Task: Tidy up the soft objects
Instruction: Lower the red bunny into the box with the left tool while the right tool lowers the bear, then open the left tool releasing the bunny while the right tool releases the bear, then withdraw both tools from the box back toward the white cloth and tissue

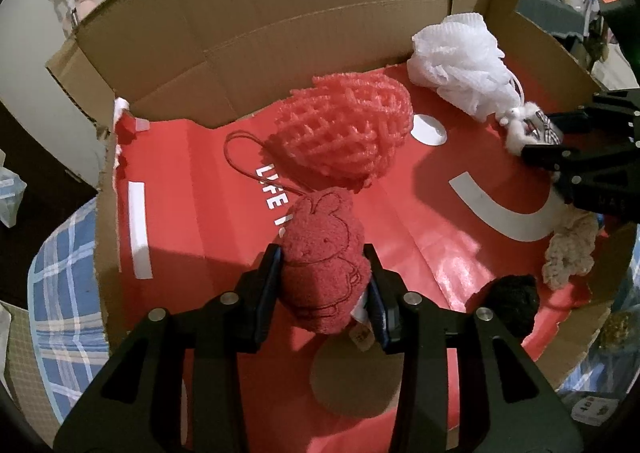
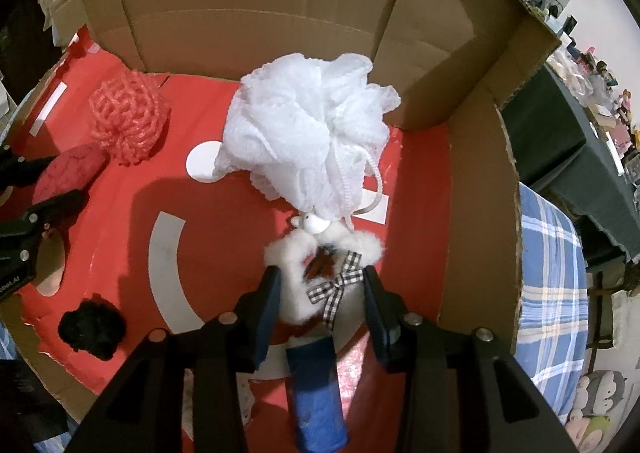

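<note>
My left gripper (image 1: 324, 267) is shut on a red plush pouch with a stitched rabbit (image 1: 326, 273), held low over the red floor of a cardboard box (image 1: 280, 25). Its red loop cord trails toward a red mesh sponge (image 1: 344, 133) just beyond. My right gripper (image 2: 322, 279) is shut on a white fluffy toy with a checked bow (image 2: 298, 293), close in front of a white mesh bath puff (image 2: 304, 133). Each gripper also shows in the other's view: the right gripper (image 1: 540, 135) at the right edge, the left gripper (image 2: 44, 181) at the left edge with the red pouch (image 2: 68, 173).
A black fuzzy ball (image 2: 92, 327) lies near the box's front edge, and a cream crocheted piece (image 1: 572, 253) lies at the right. A blue object (image 2: 316, 393) sits under the right gripper. The box walls (image 2: 260, 13) rise at the back; a blue checked cloth (image 2: 552, 293) surrounds the box.
</note>
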Motion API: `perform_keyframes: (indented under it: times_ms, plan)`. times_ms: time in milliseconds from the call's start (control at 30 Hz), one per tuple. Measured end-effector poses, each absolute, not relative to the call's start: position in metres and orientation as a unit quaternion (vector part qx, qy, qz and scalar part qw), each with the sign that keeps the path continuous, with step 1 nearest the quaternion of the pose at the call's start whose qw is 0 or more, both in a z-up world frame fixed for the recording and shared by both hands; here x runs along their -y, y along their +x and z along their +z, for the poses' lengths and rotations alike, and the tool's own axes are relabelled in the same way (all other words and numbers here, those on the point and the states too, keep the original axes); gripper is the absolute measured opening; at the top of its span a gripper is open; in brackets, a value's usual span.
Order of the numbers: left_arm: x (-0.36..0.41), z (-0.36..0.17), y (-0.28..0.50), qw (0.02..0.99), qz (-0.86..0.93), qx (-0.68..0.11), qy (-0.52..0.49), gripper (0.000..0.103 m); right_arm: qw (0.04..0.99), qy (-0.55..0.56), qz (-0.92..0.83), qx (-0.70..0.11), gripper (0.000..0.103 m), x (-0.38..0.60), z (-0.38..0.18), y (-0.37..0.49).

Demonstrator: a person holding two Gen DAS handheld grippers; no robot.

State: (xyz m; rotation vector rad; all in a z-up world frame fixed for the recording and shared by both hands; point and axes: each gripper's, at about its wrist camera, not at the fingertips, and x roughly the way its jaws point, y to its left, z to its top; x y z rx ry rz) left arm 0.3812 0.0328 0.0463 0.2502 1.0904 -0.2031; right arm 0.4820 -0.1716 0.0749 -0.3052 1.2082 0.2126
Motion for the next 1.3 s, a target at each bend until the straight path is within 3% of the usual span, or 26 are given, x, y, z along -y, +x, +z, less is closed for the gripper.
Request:
perform_keyframes:
  times_ms: [267,400,733,800,867,1133,1300]
  plan:
    - [-0.033,0.042,0.387,0.843,-0.096,-0.517,0.117,0.039,0.806,-0.157,0.106,-0.56,0.045,0.154,0.073,0.483]
    - [-0.036,0.042,0.386,0.847,-0.097,-0.51,0.116,0.053,0.807,-0.161,0.105,-0.558,0.047,0.15,0.074,0.48]
    - [-0.041,0.059,0.377,0.86,-0.094,-0.487,0.115,0.063,0.81,-0.17,0.113,-0.55,0.062,0.138,0.077,0.472]
    - [-0.041,0.067,0.37,0.865,-0.096,-0.479,0.111,0.064,0.813,-0.169,0.112,-0.546,0.068,0.136,0.082,0.468]
    - [-0.041,0.076,0.362,0.87,-0.099,-0.472,0.103,0.064,0.818,-0.169,0.11,-0.538,0.077,0.135,0.09,0.463]
    - [-0.038,0.125,0.312,0.899,-0.111,-0.417,0.074,0.071,0.845,-0.15,0.107,-0.502,0.079,0.142,0.138,0.431]
    - [-0.034,0.162,0.264,0.922,-0.118,-0.365,0.058,0.078,0.873,-0.123,0.113,-0.458,0.091,0.153,0.182,0.391]
